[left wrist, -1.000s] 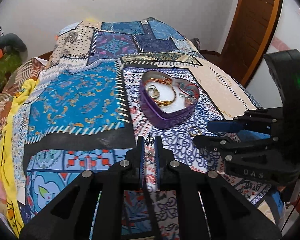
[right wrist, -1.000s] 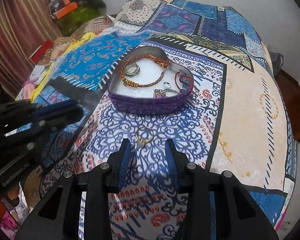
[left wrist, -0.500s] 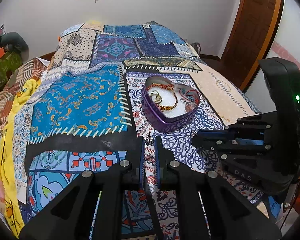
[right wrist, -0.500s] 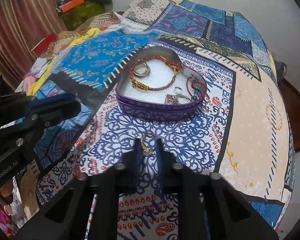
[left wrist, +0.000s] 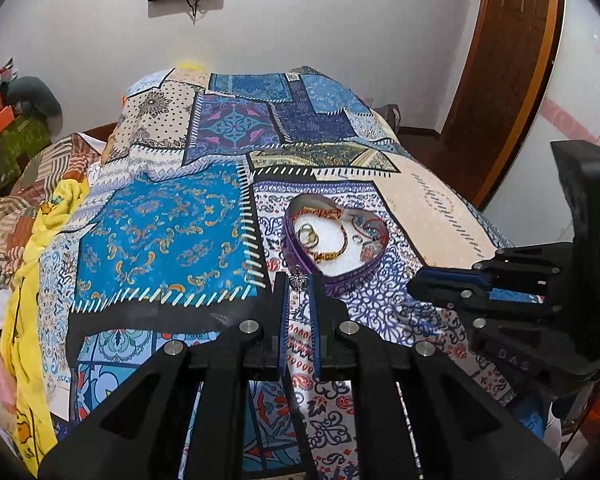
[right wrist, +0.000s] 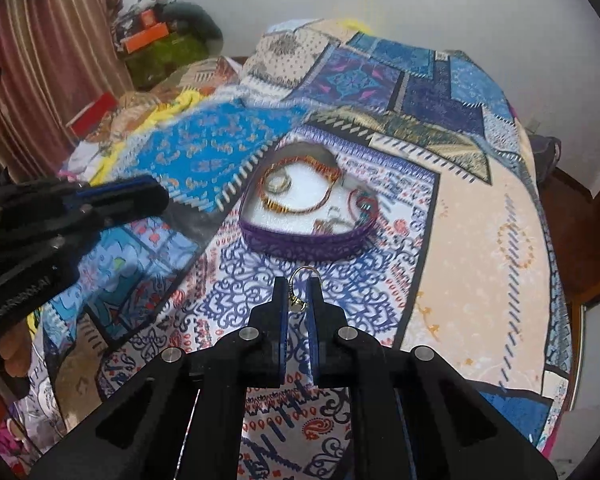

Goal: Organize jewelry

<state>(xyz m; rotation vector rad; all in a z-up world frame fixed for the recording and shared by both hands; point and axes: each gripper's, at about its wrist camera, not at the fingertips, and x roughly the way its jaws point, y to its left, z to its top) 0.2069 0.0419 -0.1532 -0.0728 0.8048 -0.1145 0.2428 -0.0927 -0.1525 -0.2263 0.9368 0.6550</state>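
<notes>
A purple heart-shaped tin (left wrist: 296, 240) (right wrist: 300, 246) sits on the patterned bedspread and holds bangles, rings and a red bracelet. My left gripper (left wrist: 299, 282) is shut on a small dark silver pendant (left wrist: 299, 280), held above the bedspread just in front of the tin. My right gripper (right wrist: 298, 286) is shut on a gold ring (right wrist: 302, 276), lifted off the bedspread short of the tin. Each gripper shows in the other's view: the right one (left wrist: 452, 286) at right, the left one (right wrist: 112, 196) at left.
The patchwork bedspread (left wrist: 160, 232) covers the whole bed. Yellow cloth and clutter (left wrist: 32, 240) lie along the bed's left side. A wooden door (left wrist: 512, 72) stands at the far right. Boxes (right wrist: 156, 36) are stacked by the curtain.
My right gripper closed on the gold ring and lifted it off the bedspread. Both grippers have risen and pulled back, so the tin looks farther away.
</notes>
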